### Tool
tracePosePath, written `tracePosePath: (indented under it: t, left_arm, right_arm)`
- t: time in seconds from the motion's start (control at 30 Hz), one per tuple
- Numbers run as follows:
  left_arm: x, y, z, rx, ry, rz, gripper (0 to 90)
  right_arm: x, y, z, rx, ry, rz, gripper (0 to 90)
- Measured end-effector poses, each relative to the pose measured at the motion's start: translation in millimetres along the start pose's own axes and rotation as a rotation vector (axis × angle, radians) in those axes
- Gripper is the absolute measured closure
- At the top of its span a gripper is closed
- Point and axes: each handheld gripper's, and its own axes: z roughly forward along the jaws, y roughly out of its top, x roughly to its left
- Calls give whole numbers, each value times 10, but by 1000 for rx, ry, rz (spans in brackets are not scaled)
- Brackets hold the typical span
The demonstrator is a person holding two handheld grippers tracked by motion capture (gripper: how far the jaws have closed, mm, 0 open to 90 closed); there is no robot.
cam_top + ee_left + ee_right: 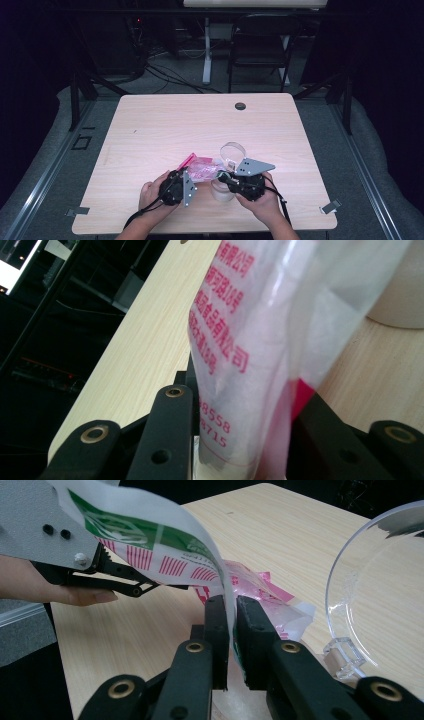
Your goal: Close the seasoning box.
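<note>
I have both claws clamped on the printed plastic bag near the table's front edge: my right gripper pinches its edge, my left gripper its other end.

Clear plastic bag printed with pink lettering, green panels and pink stripes; pale wood-grain table; black tongs.
</note>
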Motion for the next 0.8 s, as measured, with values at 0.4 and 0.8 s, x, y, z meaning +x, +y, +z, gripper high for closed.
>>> tracePosePath:
  t: [0.4, 0.8]
  left_arm:
    - [-1, -11, 14, 1, -33, -24, 756]
    - [22, -57, 84, -5, -100, -78, 766]
  right_arm:
    - [13, 7, 6, -3, -4, -4, 793]
    - [25, 23, -3, -40, -5, -1, 578]
